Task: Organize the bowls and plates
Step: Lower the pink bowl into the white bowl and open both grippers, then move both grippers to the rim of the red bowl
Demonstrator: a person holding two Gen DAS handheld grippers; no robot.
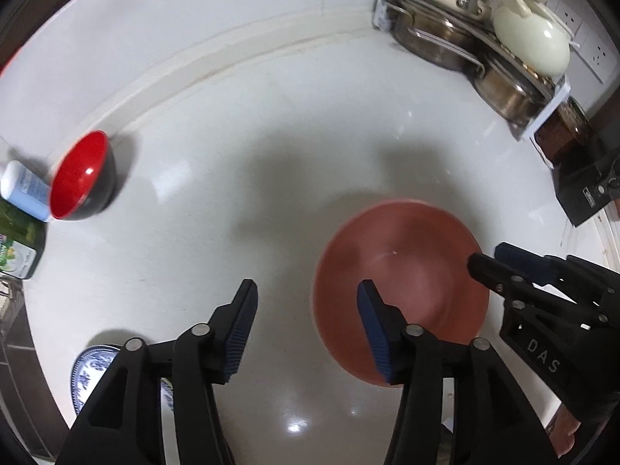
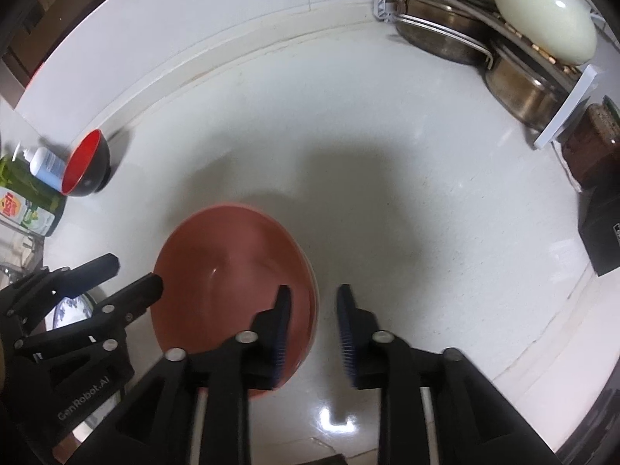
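Note:
A pink plate (image 1: 403,267) (image 2: 232,267) lies on the white counter (image 1: 271,155). My left gripper (image 1: 307,285) (image 2: 135,271) is open astride the plate's left rim, one finger over the plate and the other out over the counter. On the plate's right rim my right gripper (image 2: 314,290) (image 1: 488,254) is also open, with the rim between its pads and a gap on the outer side. At the left, tilted by the wall, rests a red bowl with a black outside (image 1: 79,176) (image 2: 83,164). A blue-and-white plate (image 1: 91,368) (image 2: 71,308) peeks out under the left gripper.
A dish rack (image 1: 484,38) with steel pans and cream lids fills the back right corner. A white pump bottle (image 1: 23,190) and a green detergent bottle (image 1: 17,248) stand beside the red bowl. A black box (image 1: 585,190) and a dark jar (image 1: 562,131) sit at the right edge.

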